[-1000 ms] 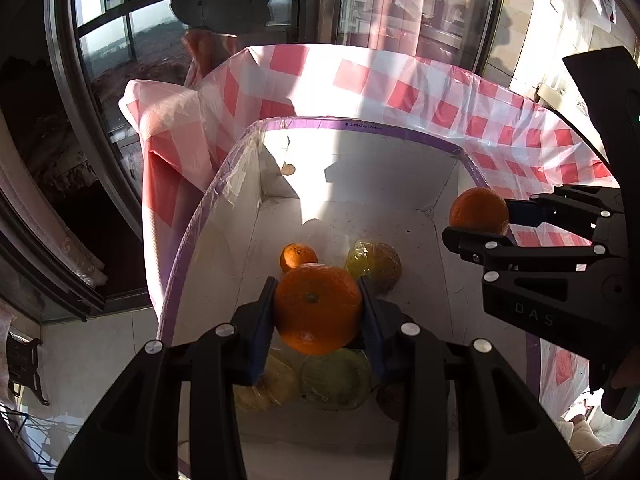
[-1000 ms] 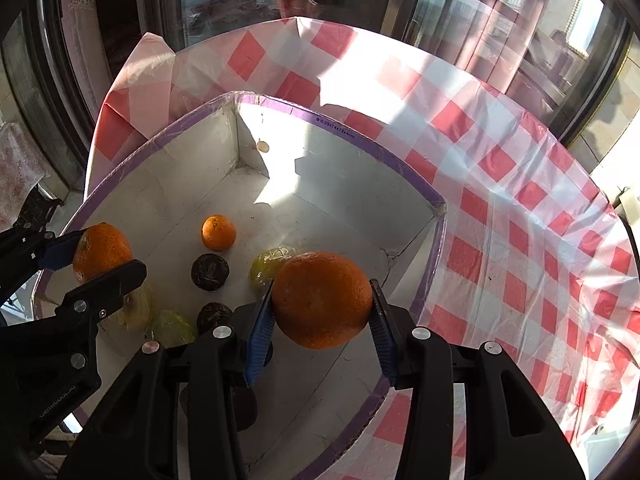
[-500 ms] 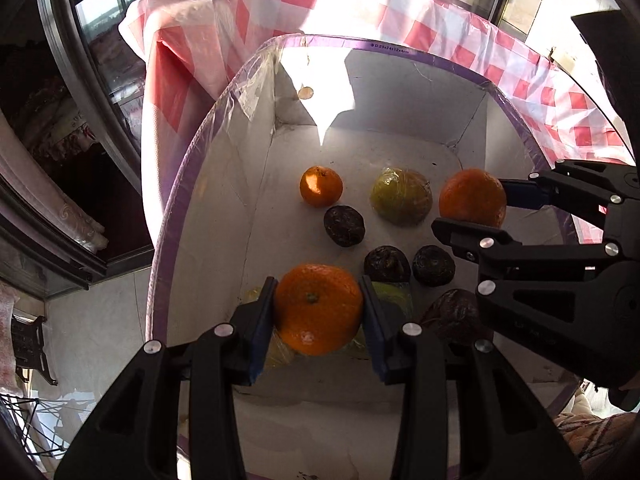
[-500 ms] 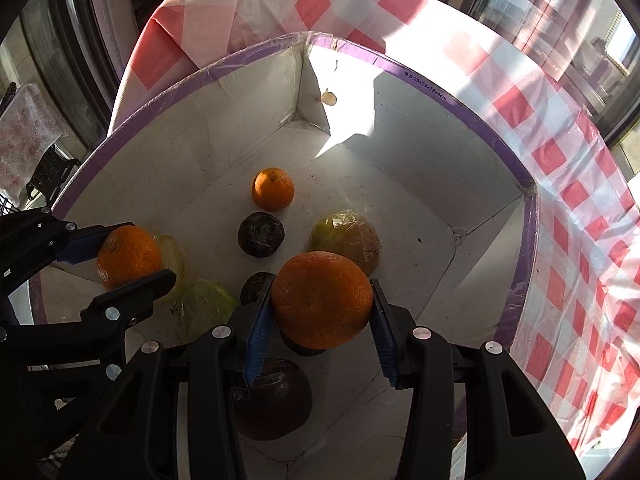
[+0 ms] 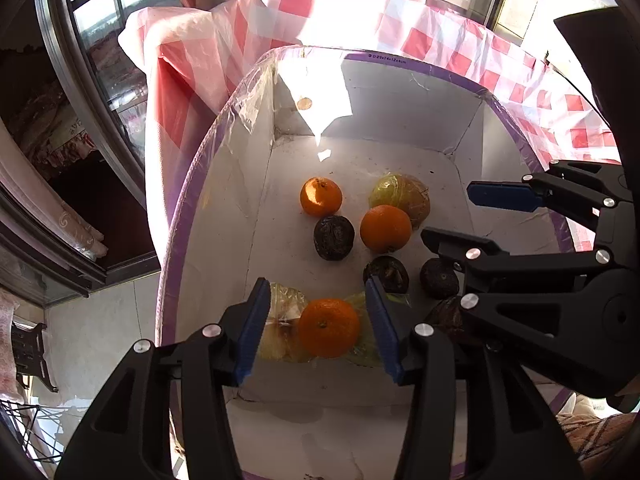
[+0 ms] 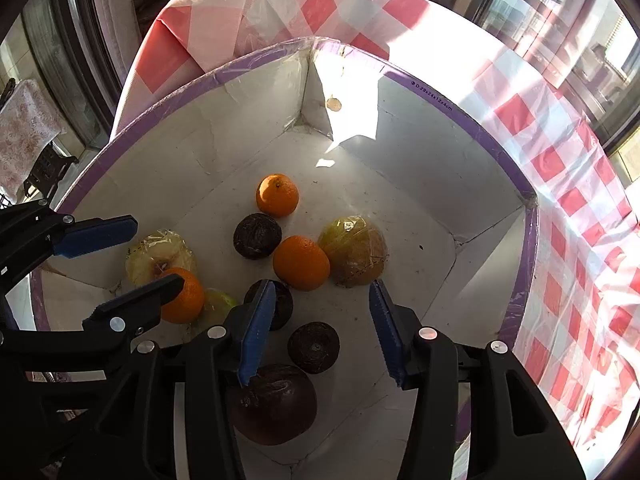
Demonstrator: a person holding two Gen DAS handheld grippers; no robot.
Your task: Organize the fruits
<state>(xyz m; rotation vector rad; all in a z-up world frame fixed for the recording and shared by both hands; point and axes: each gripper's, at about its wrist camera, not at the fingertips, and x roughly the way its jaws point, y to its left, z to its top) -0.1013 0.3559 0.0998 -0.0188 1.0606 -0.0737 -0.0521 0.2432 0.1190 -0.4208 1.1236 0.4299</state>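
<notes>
A white box with a purple rim (image 5: pixel 420 65) (image 6: pixel 480 128) holds the fruit. My left gripper (image 5: pixel 316 292) (image 6: pixel 157 251) is opening, and its orange (image 5: pixel 328 328) (image 6: pixel 182 296) lies loose between the pads on film-wrapped pale fruits (image 5: pixel 280 332). My right gripper (image 6: pixel 322 286) (image 5: pixel 448 214) is opening too. Its orange (image 6: pixel 301 263) (image 5: pixel 385 228) rests on the box floor just beyond the fingertips, against a wrapped yellow-green fruit (image 6: pixel 354 250) (image 5: pixel 400 198). A smaller orange (image 5: pixel 321 196) (image 6: pixel 277 195) lies farther back.
Several dark wrinkled fruits (image 6: pixel 257 236) (image 5: pixel 334 238) lie on the box floor, the largest (image 6: pixel 276 404) under my right gripper. The box stands on a red-and-white checked cloth (image 6: pixel 580 240). Windows (image 5: pixel 100 20) and a dark frame run along the left.
Both grippers came down into the box and spread their jaws. Each orange dropped out of its grip, one onto the wrapped fruits, the other onto the box floor.
</notes>
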